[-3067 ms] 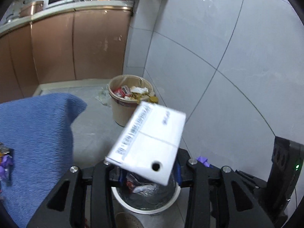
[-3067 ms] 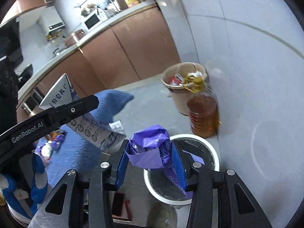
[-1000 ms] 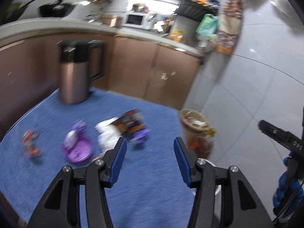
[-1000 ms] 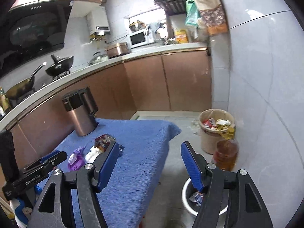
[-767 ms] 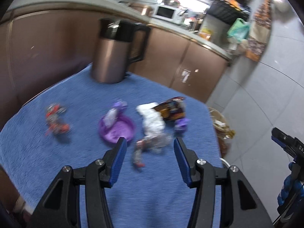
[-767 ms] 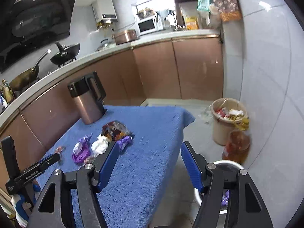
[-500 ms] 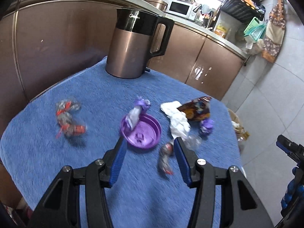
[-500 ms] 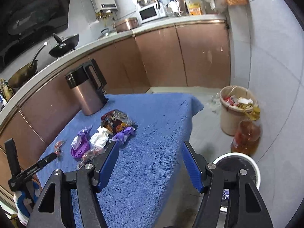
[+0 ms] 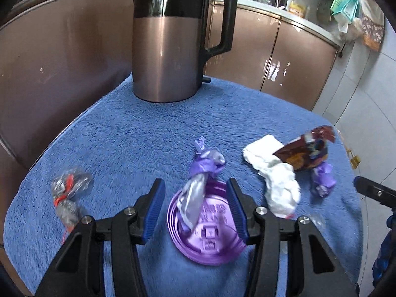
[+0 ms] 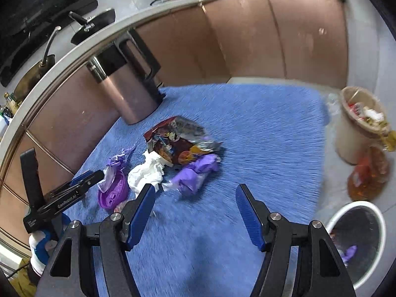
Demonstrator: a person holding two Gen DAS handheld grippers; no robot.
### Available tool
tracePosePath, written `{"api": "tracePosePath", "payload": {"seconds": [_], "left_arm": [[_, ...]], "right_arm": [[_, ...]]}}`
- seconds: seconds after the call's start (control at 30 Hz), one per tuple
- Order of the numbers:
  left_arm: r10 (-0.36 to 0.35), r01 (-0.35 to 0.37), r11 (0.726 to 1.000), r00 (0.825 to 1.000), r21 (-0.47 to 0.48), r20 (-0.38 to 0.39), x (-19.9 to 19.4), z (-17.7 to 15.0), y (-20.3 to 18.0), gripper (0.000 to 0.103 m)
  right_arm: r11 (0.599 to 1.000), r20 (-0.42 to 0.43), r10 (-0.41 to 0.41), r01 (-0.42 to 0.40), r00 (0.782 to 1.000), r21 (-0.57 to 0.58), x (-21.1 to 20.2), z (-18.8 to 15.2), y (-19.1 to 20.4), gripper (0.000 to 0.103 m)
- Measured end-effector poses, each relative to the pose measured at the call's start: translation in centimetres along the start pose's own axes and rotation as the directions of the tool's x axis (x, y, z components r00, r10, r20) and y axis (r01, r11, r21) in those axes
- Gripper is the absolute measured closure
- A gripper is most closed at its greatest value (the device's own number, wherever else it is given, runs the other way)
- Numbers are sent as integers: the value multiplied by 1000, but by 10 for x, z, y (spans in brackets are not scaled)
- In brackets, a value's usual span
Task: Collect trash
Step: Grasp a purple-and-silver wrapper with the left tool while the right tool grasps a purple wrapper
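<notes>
The left gripper point(image 9: 195, 205) hangs over a bench point(image 9: 247, 113) covered in blue towelling, its jaws parted about midway and holding nothing. Seen from the left wrist, a purple lid point(image 9: 210, 232) lies on the cloth between the blue pads, which do not press on it, and a twisted purple and silver wrapper point(image 9: 200, 180) rests partly on the lid's far edge. At 9 o'clock from the lid lies a clear wrapper with red print point(image 9: 66, 195), well apart. At 2 o'clock sits a crumpled white tissue point(image 9: 277, 173), touching a dark snack bag point(image 9: 307, 151), and a small purple wrapper point(image 9: 321, 180) lies just beside the bag's near end. A brown kettle point(image 9: 168, 47) with a black handle stands upright at 12 o'clock, at the far edge of the bench. The right gripper point(image 10: 195, 212) is likewise open and empty, above bare cloth; from its wrist the small purple wrapper point(image 10: 195, 173) lies just ahead at 12 o'clock, with the snack bag point(image 10: 178, 141) beyond it. On the floor at 4 o'clock stands a white bin point(image 10: 356, 242) with a dark liner, and at 2 o'clock a tan bin point(image 10: 358, 123) full of rubbish, with an amber jar point(image 10: 368, 175) between them.
</notes>
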State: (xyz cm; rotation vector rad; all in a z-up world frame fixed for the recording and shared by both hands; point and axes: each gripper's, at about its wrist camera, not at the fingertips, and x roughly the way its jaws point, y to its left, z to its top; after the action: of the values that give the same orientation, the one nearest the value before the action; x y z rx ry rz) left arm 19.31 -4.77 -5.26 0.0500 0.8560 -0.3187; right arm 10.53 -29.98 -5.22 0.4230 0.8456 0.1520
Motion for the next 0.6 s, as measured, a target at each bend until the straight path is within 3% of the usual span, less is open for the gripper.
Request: {"api": "tracePosePath", "payload": {"seconds": [0.13,0.2,0.33,0.4,0.6], "left_arm": [[-16,16,1000,1000,-9,-26,17,5,3,55],[-29,28,999,999,-23,-41,25,7,6,62],[-54,51,998,997,-47,-55,31,6,8,78],[-62,59,996,997,-61,-51,30,5,11,84],[-83,81,991,996,-103,-20,16,2,20,85]], "right_arm": [[999,-42,20,-18,999,35,32,5,-3,38],[998,-59,33,-29,998,61,43,6,-6,39],[996,-84,47,-41,995,81,58,7,-9,55],[996,-84,49,-43,995,77,59,5,-8,57],[997,-65,49,-44,997,64,47,-2,-7,64]]}}
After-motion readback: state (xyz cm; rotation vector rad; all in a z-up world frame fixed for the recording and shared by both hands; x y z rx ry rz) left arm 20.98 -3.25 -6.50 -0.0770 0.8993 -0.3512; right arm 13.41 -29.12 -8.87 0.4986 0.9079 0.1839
